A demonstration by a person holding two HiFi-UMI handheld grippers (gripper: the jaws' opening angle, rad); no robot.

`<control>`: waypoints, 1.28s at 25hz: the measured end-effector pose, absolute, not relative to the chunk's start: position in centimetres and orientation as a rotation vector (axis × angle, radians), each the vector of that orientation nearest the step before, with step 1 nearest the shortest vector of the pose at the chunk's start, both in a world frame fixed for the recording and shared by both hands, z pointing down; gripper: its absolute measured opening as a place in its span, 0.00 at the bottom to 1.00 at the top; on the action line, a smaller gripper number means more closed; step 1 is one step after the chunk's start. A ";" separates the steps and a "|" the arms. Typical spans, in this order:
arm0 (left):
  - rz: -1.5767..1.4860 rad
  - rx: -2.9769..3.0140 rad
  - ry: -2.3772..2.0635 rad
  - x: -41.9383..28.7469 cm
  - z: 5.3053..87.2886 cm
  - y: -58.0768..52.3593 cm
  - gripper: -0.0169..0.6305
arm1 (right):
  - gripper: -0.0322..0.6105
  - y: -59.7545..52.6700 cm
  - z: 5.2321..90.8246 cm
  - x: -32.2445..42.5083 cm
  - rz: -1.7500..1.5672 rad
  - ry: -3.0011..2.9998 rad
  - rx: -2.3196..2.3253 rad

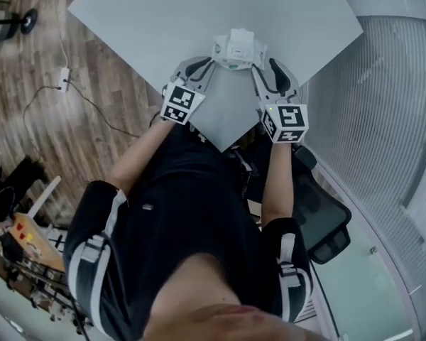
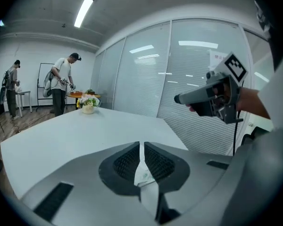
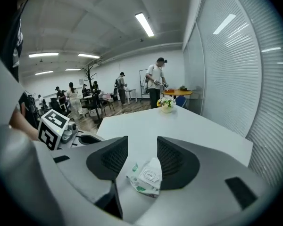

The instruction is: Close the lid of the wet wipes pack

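Nearest the person, the near corner of the table (image 1: 163, 20) is pointing at the body, with a chair (image 1: 323, 222) off its right edge.

The left gripper (image 2: 141, 147) is holding its jaws drawn almost together, leaving only a thin slit. Nothing appears pinched; the pack is merely showing through the slit beyond. The right gripper (image 3: 142, 144) is holding its jaws well apart, with the pack lying ahead in the gap and neither pad touching it.

The wet wipes pack (image 1: 238, 48) is sitting inward from the near corner, roughly midway between the two near edges, with one gripper at each side. A white piece is rising at its far side. I judge this to be the open lid, though the detail is small.

Handling, as a judgement:
- The pack is looking light and soft, a film pouch that is likely to slide on the smooth top or buckle under a hard squeeze.
- The stiff lid frame on top is offering the only firm surface.
- Steadying one end of the pouch lightly and pressing the flap down onto its frame is looking the sounder hold.

Bare table is surrounding the pack on every side, so a small slide is risking no fall. A flower pot (image 3: 166, 106) is standing well apart at the far corner. A glass partition (image 3: 231, 79) is running along the right edge, and people are standing beyond the table.
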State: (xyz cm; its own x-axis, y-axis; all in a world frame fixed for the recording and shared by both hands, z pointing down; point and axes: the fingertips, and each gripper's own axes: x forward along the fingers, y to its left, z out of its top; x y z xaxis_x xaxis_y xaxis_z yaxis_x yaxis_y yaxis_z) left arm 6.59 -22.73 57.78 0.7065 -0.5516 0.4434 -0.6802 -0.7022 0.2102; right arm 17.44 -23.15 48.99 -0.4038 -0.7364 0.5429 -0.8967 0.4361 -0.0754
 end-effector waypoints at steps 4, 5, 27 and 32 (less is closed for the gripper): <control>0.669 2.549 -0.860 8.4 62.5 -24.3 0.10 | 0.37 -26.2 51.5 17.5 0.528 -2.236 1.270; 0.730 2.568 -0.821 9.2 63.5 -24.2 0.10 | 0.37 -26.6 52.0 17.8 0.533 -2.228 1.244; 1.410 2.578 -0.059 14.1 72.6 -22.7 0.20 | 0.42 -31.3 67.5 21.4 0.696 -2.079 0.514; 1.412 2.563 -0.038 14.6 72.6 -22.7 0.21 | 0.47 -32.3 69.2 21.5 0.686 -2.061 0.373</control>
State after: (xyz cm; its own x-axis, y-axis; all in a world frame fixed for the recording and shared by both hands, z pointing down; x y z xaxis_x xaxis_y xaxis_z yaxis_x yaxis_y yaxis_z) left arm 14.64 -22.68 72.63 0.5395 0.0803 0.8381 -0.1257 -0.9766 0.1745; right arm 21.53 -32.29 69.23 -0.5458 -0.0007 0.8379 -0.5027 0.8003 -0.3268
